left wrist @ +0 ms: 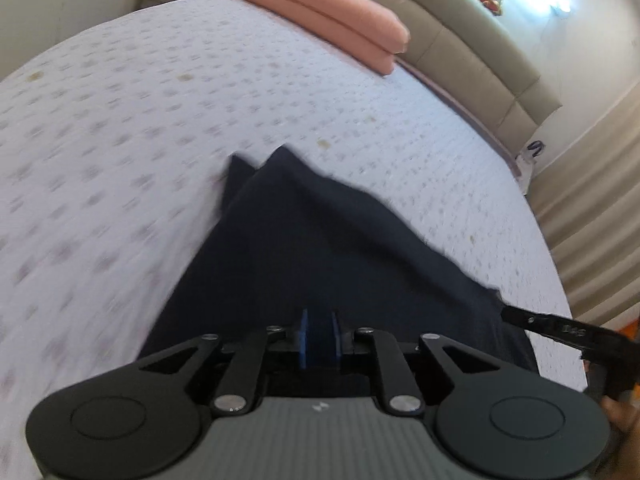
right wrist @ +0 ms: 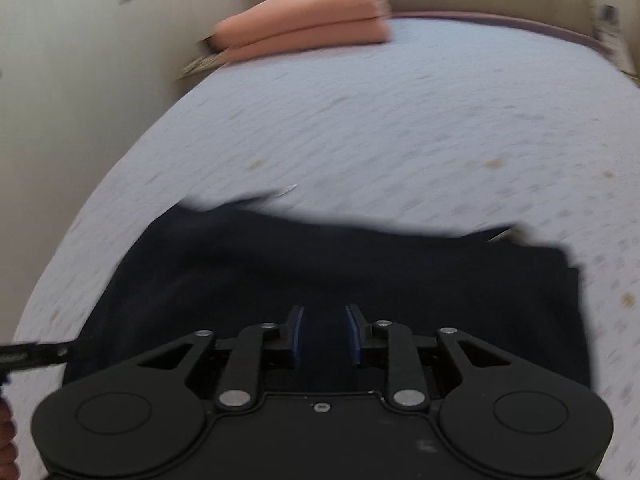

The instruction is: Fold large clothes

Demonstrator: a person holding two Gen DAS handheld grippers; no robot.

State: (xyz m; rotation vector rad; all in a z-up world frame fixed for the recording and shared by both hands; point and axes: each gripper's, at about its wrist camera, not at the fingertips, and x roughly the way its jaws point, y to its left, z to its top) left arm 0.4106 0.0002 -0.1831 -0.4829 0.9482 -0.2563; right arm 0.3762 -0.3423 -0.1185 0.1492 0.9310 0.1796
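Left gripper (left wrist: 319, 338) was clamped on the dark garment (left wrist: 320, 248). Right gripper (right wrist: 325, 334) sat slightly parted; grasp unclear, blur. Garment's 6 o'clock edge was hidden.

Very little can be read here. In the left wrist view, the grey ribbed housing of the left gripper (left wrist: 320, 316) carries a small pale logo mark just behind the jaws, shaped like 2 facing triangles, with no letters to it. In the same view, the black bar of the right gripper (left wrist: 560, 326), reaching in from the right edge, bears embossed characters too blurred to make out. The right wrist view shows no legible text, label, brand or number on anything.
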